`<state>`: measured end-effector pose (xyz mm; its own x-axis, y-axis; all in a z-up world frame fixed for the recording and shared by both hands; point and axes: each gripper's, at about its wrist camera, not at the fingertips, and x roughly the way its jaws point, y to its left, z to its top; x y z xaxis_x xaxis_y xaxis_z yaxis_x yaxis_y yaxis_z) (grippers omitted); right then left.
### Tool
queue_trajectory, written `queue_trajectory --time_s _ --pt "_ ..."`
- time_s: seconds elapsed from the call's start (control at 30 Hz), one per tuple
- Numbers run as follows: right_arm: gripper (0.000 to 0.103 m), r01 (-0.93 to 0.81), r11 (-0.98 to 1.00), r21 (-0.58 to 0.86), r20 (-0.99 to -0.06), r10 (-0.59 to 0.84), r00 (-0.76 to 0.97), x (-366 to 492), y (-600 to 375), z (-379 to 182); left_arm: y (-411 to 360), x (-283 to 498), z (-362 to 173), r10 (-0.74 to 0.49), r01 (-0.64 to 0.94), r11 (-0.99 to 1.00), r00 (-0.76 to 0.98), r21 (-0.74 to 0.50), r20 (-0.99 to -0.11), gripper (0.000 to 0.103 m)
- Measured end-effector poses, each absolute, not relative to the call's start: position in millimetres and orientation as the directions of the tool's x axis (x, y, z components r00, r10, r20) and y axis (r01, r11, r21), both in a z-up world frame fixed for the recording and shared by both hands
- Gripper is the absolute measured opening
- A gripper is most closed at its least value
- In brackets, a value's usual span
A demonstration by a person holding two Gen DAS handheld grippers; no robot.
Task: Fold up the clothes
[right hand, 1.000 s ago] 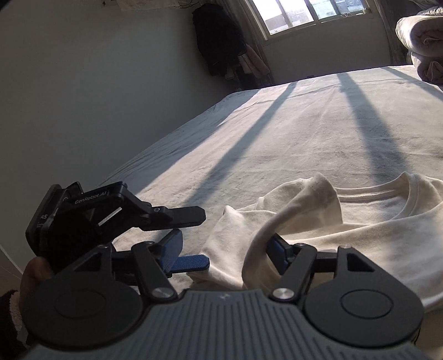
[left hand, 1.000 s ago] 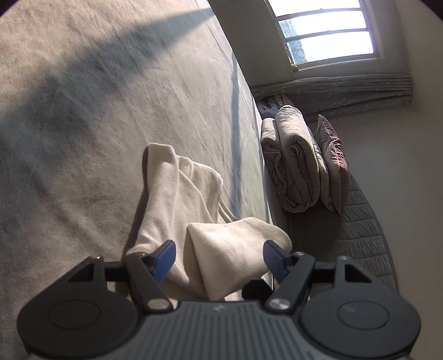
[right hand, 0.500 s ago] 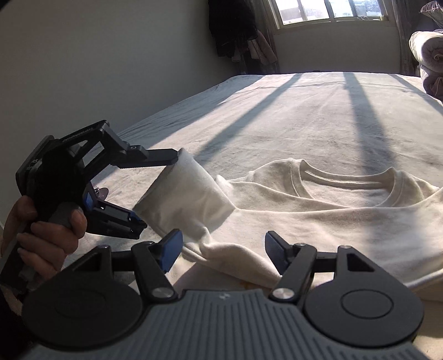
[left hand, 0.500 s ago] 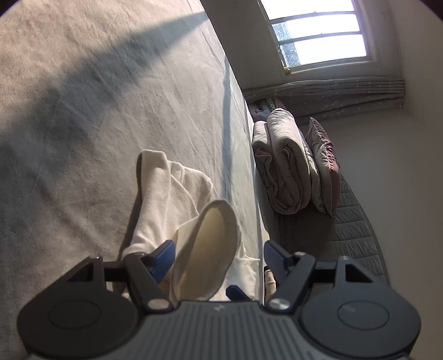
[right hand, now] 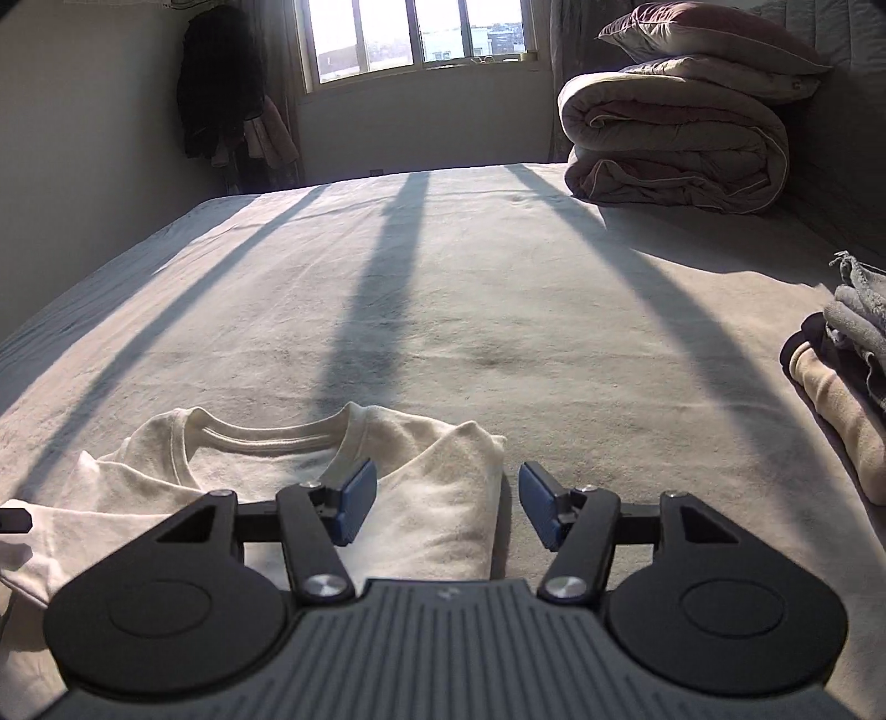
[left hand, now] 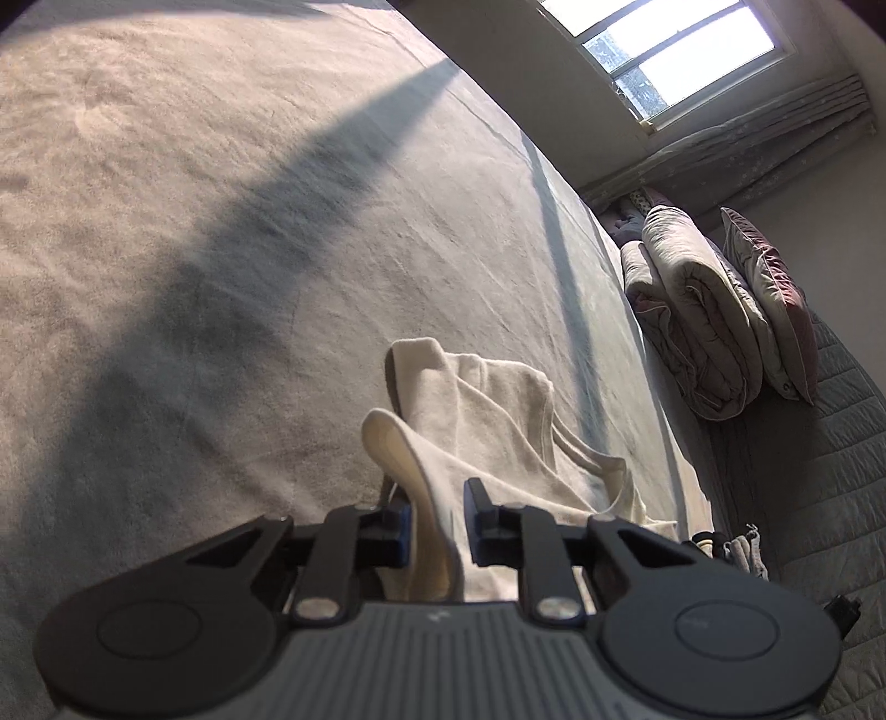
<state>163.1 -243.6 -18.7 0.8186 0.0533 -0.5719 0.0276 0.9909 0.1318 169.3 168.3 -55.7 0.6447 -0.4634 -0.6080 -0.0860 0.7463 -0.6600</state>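
Note:
A cream T-shirt (right hand: 266,471) lies front up on the bed, collar toward the window. In the left wrist view one sleeve of the T-shirt (left hand: 498,421) rises off the sheet and runs between the pads of my left gripper (left hand: 437,520). Its jaws are closing and pinch that cloth. My right gripper (right hand: 447,507) hovers over the shirt's other shoulder, where the sleeve lies folded in. Its jaws are closing too, with the shirt's side edge below the gap and neither blue pad touching cloth.
The beige sheet (right hand: 498,288) stretches wide beyond the shirt. A rolled duvet (right hand: 675,144) and a pillow (right hand: 714,39) sit at the far right corner. Folded clothes (right hand: 841,376) are stacked at the right edge. Dark garments (right hand: 221,83) hang beside the window.
My left gripper's jaws have come together on the raised sleeve. My right gripper has swung from the left sleeve across to the shirt's right shoulder, and its jaws have narrowed.

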Motion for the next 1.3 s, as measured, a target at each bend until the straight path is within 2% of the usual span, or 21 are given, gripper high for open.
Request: queue_trajectory --time_s 0.07,0.17,0.2,0.43,0.5,0.67,0.77,0.8,0.87,0.9,0.93,1.0,1.17,1.23,1.27,1.3 --pt "0.049 0.049 0.989 0.142 -0.585 0.044 0.810 172.4 -249.9 -24.1 166.9 168.0 -50.6 -0.430 -0.057 0.786 0.664 -0.615 -0.611 0.005" --pt "0.019 0.054 0.988 0.142 -0.595 0.042 0.802 179.4 -251.9 -32.3 164.9 164.9 -45.5 -0.424 -0.013 0.803 0.690 -0.595 -0.586 0.004" --pt "0.005 0.056 0.988 0.145 -0.597 0.042 0.801 181.0 -252.9 -34.7 164.3 164.1 -43.6 -0.425 0.000 0.805 0.698 -0.594 -0.576 0.004" --pt "0.004 0.133 0.963 0.233 -0.542 0.015 0.841 174.5 -281.9 -40.1 152.9 181.3 -29.9 -0.466 0.078 0.781 0.734 -0.620 -0.495 0.004" --pt "0.000 0.170 0.953 0.250 -0.532 -0.011 0.847 172.8 -291.9 -42.9 147.1 192.5 -33.3 -0.457 0.079 0.795 0.730 -0.602 -0.508 0.004" --pt "0.000 0.191 0.934 0.300 -0.548 0.005 0.836 170.8 -312.2 -50.0 137.7 212.4 -63.1 -0.369 0.018 0.869 0.689 -0.495 -0.624 0.006" --pt "0.005 0.145 0.936 0.321 -0.553 0.061 0.831 161.7 -313.8 -43.4 139.5 209.2 -63.0 -0.362 0.023 0.874 0.695 -0.485 -0.621 0.008" --pt "0.015 0.124 0.940 0.318 -0.552 0.078 0.830 157.4 -312.3 -39.8 138.7 206.5 -57.7 -0.342 0.017 0.884 0.704 -0.466 -0.623 0.011" --pt "0.016 0.069 0.952 0.299 -0.556 0.115 0.823 147.6 -306.7 -32.8 137.1 200.8 -46.7 -0.298 0.004 0.904 0.721 -0.427 -0.625 0.026" --pt "0.025 0.041 0.957 0.286 -0.556 0.130 0.821 142.1 -303.5 -29.5 135.2 196.5 -40.2 -0.274 0.000 0.915 0.734 -0.403 -0.621 0.035" --pt "0.046 0.013 0.964 0.266 -0.553 0.142 0.821 135.5 -299.5 -26.7 133.6 192.0 -35.0 -0.260 0.005 0.923 0.746 -0.385 -0.613 0.036" --pt "0.061 -0.048 0.974 0.220 -0.549 0.164 0.820 121.9 -290.7 -21.8 132.2 179.7 -24.4 -0.247 0.026 0.934 0.767 -0.356 -0.592 0.036" --pt "0.061 -0.177 0.984 0.013 -0.595 0.150 0.790 99.5 -259.6 -32.7 129.7 156.9 -17.1 -0.285 0.072 0.922 0.789 -0.380 -0.544 0.035" --pt "0.061 -0.184 0.981 -0.061 -0.604 0.110 0.789 100.6 -248.9 -40.5 122.6 154.8 -24.6 -0.306 0.103 0.924 0.777 -0.368 -0.551 0.034" --pt "0.059 -0.180 0.979 -0.095 -0.605 0.086 0.791 102.6 -244.0 -44.4 119.6 155.0 -28.5 -0.306 0.110 0.927 0.773 -0.358 -0.556 0.033" --pt "0.050 -0.170 0.976 -0.133 -0.604 0.056 0.795 104.7 -240.3 -47.4 116.9 155.7 -34.2 -0.306 0.113 0.930 0.766 -0.350 -0.565 0.033"
